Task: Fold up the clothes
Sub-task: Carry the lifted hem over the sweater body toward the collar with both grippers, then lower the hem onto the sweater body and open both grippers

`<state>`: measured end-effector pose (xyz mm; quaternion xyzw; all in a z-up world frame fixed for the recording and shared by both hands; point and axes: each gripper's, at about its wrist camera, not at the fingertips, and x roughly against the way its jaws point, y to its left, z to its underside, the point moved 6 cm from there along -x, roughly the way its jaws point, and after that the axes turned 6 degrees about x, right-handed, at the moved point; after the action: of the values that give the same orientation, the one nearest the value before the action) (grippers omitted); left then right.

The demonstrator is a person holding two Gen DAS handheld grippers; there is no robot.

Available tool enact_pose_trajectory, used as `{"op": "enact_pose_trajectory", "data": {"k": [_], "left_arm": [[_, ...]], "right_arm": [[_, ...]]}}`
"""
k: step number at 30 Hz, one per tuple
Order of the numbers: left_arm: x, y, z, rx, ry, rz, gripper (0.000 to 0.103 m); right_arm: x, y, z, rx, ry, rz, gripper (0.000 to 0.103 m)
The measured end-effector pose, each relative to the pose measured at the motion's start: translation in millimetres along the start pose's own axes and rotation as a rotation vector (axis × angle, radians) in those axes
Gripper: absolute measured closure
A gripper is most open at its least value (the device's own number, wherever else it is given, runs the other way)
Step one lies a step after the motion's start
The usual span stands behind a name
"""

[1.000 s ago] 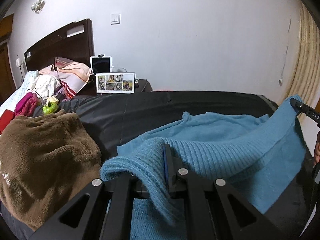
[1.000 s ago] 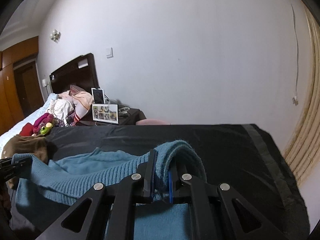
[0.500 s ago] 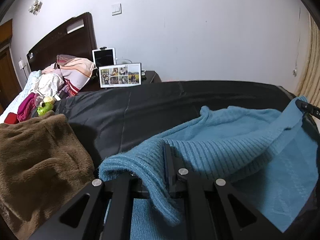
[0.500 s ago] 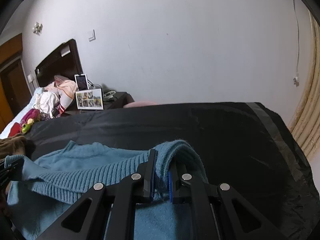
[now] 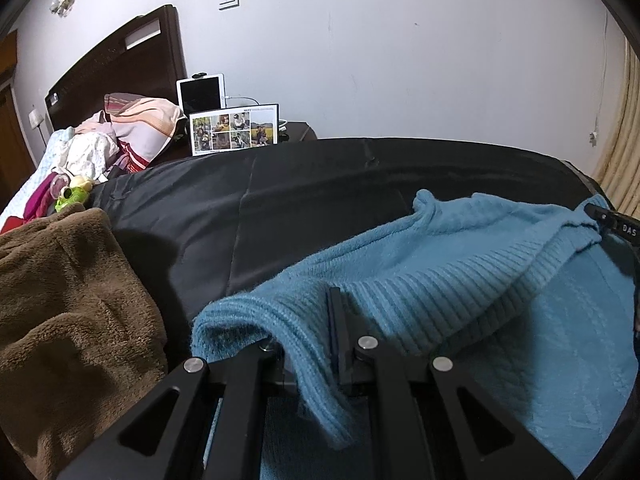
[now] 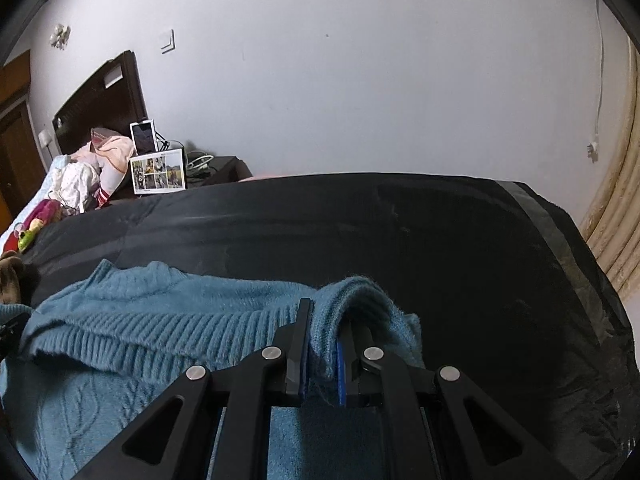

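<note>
A blue knit sweater [image 5: 460, 272] lies on the black bed cover [image 5: 304, 196]. My left gripper [image 5: 308, 320] is shut on its ribbed edge at the left corner. My right gripper [image 6: 324, 320] is shut on the same ribbed edge [image 6: 160, 328] at the right corner. The edge is held folded forward over the sweater's body [image 6: 100, 400], low over the cover. The tip of the right gripper shows at the far right of the left wrist view [image 5: 612, 222].
A brown fleece garment [image 5: 68, 304] lies bunched at the left of the cover. Behind it are pillows and clothes [image 5: 132, 132], a green toy [image 5: 72, 196], a photo frame [image 5: 234, 130] and a tablet [image 5: 200, 92]. A curtain [image 6: 616, 216] hangs on the right.
Both grippers have carried the ribbed edge forward and down towards the cover. The sweater now lies flatter and its folded part reaches further over the body.
</note>
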<state>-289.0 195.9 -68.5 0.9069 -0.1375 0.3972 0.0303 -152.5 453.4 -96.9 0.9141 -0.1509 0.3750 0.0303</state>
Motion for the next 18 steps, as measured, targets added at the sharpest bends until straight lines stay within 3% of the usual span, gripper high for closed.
{"op": "enact_pose_trajectory", "data": {"k": [7,14,17,18], "left_arm": [[-4.7,-1.6,2.0,0.002,0.016,0.012,0.09],[-1.8,9.2,-0.5,0.118,0.041,0.163,0.081],[7.2,-0.8,-2.1,0.093,0.014,0.19,0.065],[10.7,-4.7,-2.8,0.084,0.004,0.2,0.052]], "right_arm": [[-8.9,0.3,4.6,-0.019,0.018,-0.008,0.088],[-6.5,9.2,7.0,0.003,0.026,0.02,0.074],[-4.1,19.2,7.7,0.038,0.02,0.071,0.071],[-3.3,22.6,7.8,0.05,0.018,0.089,0.068]]}}
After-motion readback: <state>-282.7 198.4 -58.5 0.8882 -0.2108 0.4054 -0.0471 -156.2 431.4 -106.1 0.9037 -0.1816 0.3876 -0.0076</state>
